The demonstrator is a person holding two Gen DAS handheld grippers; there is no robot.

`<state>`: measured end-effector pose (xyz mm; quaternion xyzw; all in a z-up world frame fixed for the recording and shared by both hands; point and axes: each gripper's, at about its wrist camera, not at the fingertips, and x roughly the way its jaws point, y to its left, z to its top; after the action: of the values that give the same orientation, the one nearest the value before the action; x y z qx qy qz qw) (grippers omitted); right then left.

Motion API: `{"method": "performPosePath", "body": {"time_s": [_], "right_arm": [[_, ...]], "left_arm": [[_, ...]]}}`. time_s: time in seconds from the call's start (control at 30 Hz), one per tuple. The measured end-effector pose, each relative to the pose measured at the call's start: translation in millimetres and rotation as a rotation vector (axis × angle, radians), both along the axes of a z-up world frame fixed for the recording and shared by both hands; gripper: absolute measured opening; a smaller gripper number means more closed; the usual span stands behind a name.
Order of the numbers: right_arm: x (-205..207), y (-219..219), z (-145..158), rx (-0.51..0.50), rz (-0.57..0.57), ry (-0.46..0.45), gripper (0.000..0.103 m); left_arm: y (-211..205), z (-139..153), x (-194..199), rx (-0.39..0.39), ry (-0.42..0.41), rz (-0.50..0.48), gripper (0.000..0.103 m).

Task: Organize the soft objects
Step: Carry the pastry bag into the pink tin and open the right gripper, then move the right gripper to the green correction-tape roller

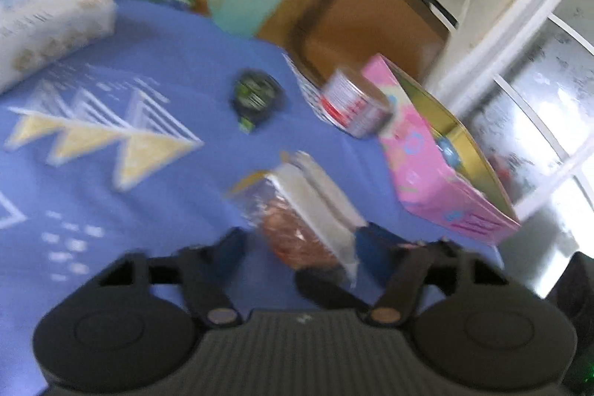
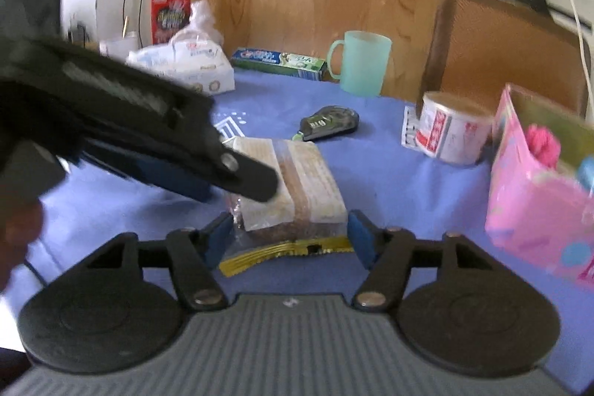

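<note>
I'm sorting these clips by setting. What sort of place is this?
Probably a home dining or living room: a table under a blue patterned cloth, a wooden chair drawn up to it, and household goods such as a toothpaste box and mint cup.

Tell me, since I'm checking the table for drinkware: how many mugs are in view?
1. The mint-green mug stands at the far edge of the blue tablecloth, right of the toothpaste box. Others may hide behind the pink box.

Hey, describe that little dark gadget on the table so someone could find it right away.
On the blue tablecloth, look between the mint green mug and the wrapped sandwich. The tape dispenser lies flat there, alone, the only black-and-green thing.
</note>
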<state>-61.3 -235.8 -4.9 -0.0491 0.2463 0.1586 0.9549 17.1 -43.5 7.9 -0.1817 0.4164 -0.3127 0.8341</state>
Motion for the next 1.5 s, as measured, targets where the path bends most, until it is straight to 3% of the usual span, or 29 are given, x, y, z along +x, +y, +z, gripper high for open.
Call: {"method": "performPosePath", "body": {"time_s": [0.07, 0.2, 0.37, 0.47, 0.6, 0.73, 0.8, 0.87, 1.1, 1.3, 1.5], "right_arm": [[-6.1, -7.1, 0.7, 0.034, -0.025, -0.002, 0.066], [-19.3, -23.6, 9.6, 0.084, -0.089, -0.072, 0.066], [-44.1, -52.2, 38.7, 0.047, -0.242, -0.306, 0.066], [-48.0, -76.2, 45.1, 0.009, -0.352, -0.385, 0.066], [-34.8, -117.3, 42.2, -0.040, -0.504, -0.404, 0.067], [9.3, -146.5, 21.3, -0.188, -0.689, -0.366, 0.071], [13.5, -161.8, 12.8, -0.194, -0.752, -0.330, 0.070], [-1.2, -169.9, 15.1, -0.115, -0.758, -0.360, 0.071], [-29.1, -160.0, 19.8, -0.016, -0.787, -0.401, 0.070], [-48.6, -135.0, 25.1, 0.064, -0.746, -0.421, 0.070], [-57.0, -116.6, 25.1, 0.145, -0.713, -0.360, 0.070]], "left_arm": [[-6.9, 2.2, 0.7, -0.020, 0.016, -0.007, 0.053], [-32.7, 27.8, -8.2, -0.002, -0.075, -0.060, 0.053], [-86.5, 79.9, -9.3, -0.031, -0.226, -0.181, 0.053], [-137.6, 95.3, -4.1, -0.022, -0.279, -0.259, 0.053], [-204.8, 95.3, 11.1, -0.005, -0.281, -0.310, 0.053], [-244.2, 88.3, 23.3, 0.065, -0.304, -0.239, 0.056], [-242.5, 82.0, 25.8, 0.081, -0.281, -0.220, 0.056], [-230.0, 77.7, 24.5, 0.078, -0.283, -0.214, 0.056], [-197.1, 69.0, 13.7, 0.163, -0.292, -0.141, 0.056], [-165.8, 62.5, -7.4, 0.225, -0.326, -0.093, 0.062], [-137.7, 51.3, -19.5, 0.289, -0.314, -0.043, 0.062]]}}
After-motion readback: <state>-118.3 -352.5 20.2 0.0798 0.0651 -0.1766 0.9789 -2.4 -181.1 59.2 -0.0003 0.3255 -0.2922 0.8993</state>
